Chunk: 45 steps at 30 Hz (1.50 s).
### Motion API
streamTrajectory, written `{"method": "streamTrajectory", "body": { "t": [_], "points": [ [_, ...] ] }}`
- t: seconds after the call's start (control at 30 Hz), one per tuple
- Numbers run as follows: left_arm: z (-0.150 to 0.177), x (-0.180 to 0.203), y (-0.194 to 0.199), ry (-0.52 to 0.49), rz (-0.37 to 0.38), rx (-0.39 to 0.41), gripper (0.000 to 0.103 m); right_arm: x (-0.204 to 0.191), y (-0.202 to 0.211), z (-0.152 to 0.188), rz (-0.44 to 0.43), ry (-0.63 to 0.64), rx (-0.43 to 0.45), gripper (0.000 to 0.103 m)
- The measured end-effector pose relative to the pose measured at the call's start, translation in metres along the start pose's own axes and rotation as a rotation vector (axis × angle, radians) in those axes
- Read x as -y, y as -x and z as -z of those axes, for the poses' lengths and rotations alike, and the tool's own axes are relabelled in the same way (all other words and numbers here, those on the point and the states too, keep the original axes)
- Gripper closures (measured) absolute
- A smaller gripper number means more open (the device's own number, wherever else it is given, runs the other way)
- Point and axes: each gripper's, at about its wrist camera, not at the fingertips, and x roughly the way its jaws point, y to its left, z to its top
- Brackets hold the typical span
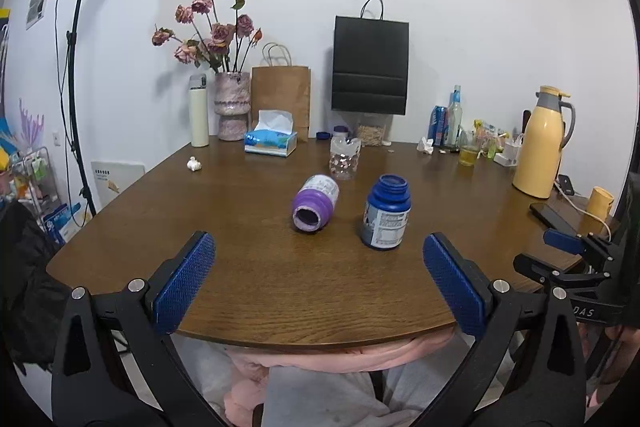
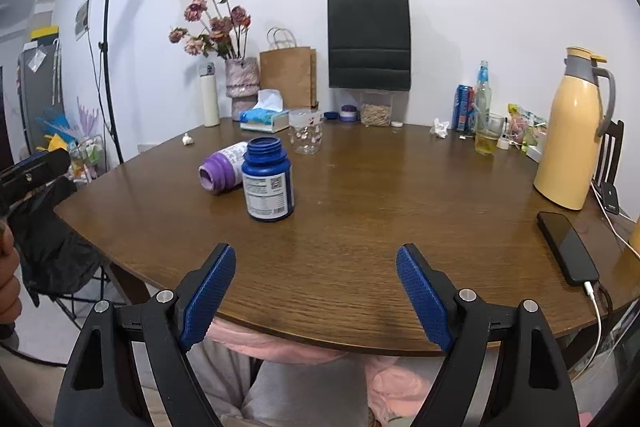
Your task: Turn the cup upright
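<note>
A clear glass cup [image 1: 345, 157] with a small flower print stands on the brown table [image 1: 280, 279] beyond two bottles; in the right wrist view the cup [image 2: 306, 131] shows a thick pale end on top, as if mouth down. My left gripper [image 1: 319, 243] is open over the near table edge, well short of the cup, with nothing between its blue pads. My right gripper [image 2: 316, 253] is open too, near the front edge and right of the bottles. A purple bottle [image 1: 315, 203] lies on its side. A lidless blue bottle [image 1: 386, 213] stands upright beside it.
A yellow thermos [image 2: 570, 131], a black phone [image 2: 566, 247] on a cable and a glass of yellow liquid [image 2: 488, 135] occupy the right side. A tissue box [image 1: 271, 141], vase of dried roses [image 1: 232, 103], white flask and paper bags line the back wall.
</note>
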Motion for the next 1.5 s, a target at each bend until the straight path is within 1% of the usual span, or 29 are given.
{"method": "streamTrajectory", "body": {
  "t": [0.07, 0.13, 0.37, 0.6, 0.8, 1.03, 1.3, 1.5],
  "points": [
    [0.001, 0.001, -0.003, -0.002, -0.002, -0.012, 0.000, -0.004, 0.001, -0.003, -0.015, 0.007, -0.004, 0.016],
    [0.001, 0.003, -0.005, -0.014, -0.002, -0.020, 0.000, -0.009, 0.004, -0.004, -0.015, 0.031, 0.012, 0.016],
    [0.002, 0.005, -0.002, -0.040, -0.008, -0.003, 0.000, -0.019, 0.004, -0.004, -0.021, 0.056, 0.013, 0.016],
    [0.004, 0.007, -0.003, -0.035, 0.004, -0.014, 0.000, -0.022, 0.005, -0.002, -0.026, 0.068, 0.023, 0.016],
    [0.001, 0.004, -0.003, -0.015, 0.002, 0.003, 0.000, -0.019, 0.006, -0.004, -0.021, 0.040, 0.023, 0.016],
    [0.001, 0.005, 0.000, -0.019, 0.002, 0.022, 0.000, -0.030, 0.010, -0.007, -0.015, 0.090, 0.046, 0.016],
    [0.001, 0.007, 0.005, -0.040, 0.004, 0.042, 0.000, -0.027, 0.012, -0.006, -0.009, 0.074, 0.049, 0.016],
    [0.001, 0.006, 0.007, -0.033, 0.005, 0.042, 0.000, -0.028, 0.011, -0.006, -0.011, 0.077, 0.044, 0.016]
  ]
}}
